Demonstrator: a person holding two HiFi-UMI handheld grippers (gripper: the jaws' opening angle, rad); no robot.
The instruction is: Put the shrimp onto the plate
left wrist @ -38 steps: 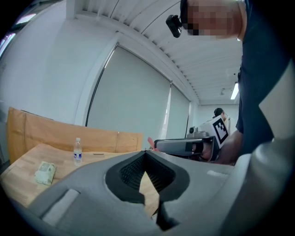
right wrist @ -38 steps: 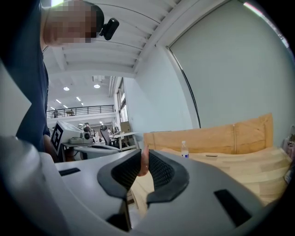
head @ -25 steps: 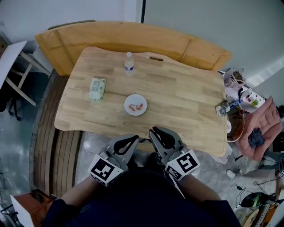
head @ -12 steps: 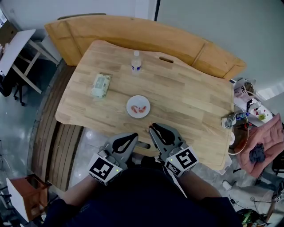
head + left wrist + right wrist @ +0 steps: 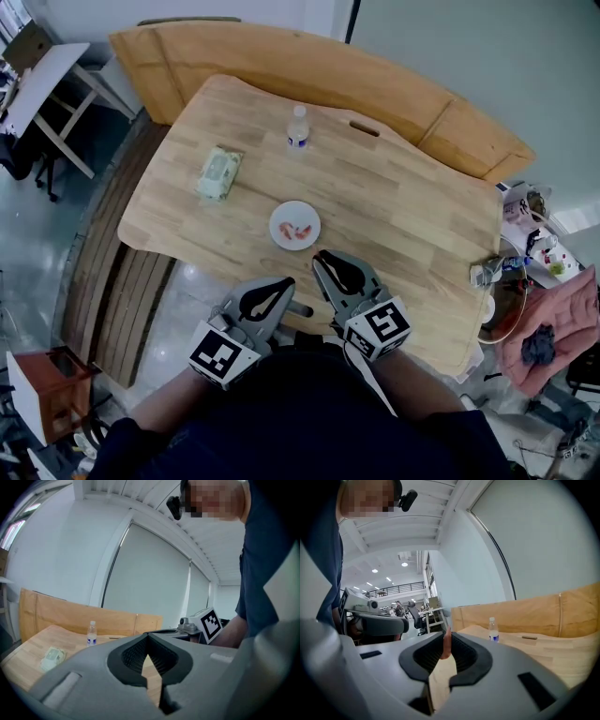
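Note:
A white plate [image 5: 294, 226] lies near the front edge of the wooden table [image 5: 394, 216], with two pink shrimp [image 5: 296, 231] on it. Both grippers hang close to my body, just short of that edge. My left gripper [image 5: 283, 284] is shut, its tips meeting with nothing between them [image 5: 148, 637]. My right gripper [image 5: 322, 259] points toward the plate from just in front of it. It is shut on a thin pink-orange piece, seemingly a shrimp [image 5: 446, 644], which sticks up between its tips. In the head view that piece is hidden.
A water bottle [image 5: 298, 128] stands at the table's far side, and a pack of wipes [image 5: 218, 173] lies at the left. A curved wooden bench [image 5: 281, 56] wraps behind the table. Clutter and cables [image 5: 525, 272] crowd the right, and a white desk [image 5: 47, 75] stands far left.
The head view has swung, so the table sits further right and more turned in the picture. Both grippers keep the same pose near my body, jaws unchanged.

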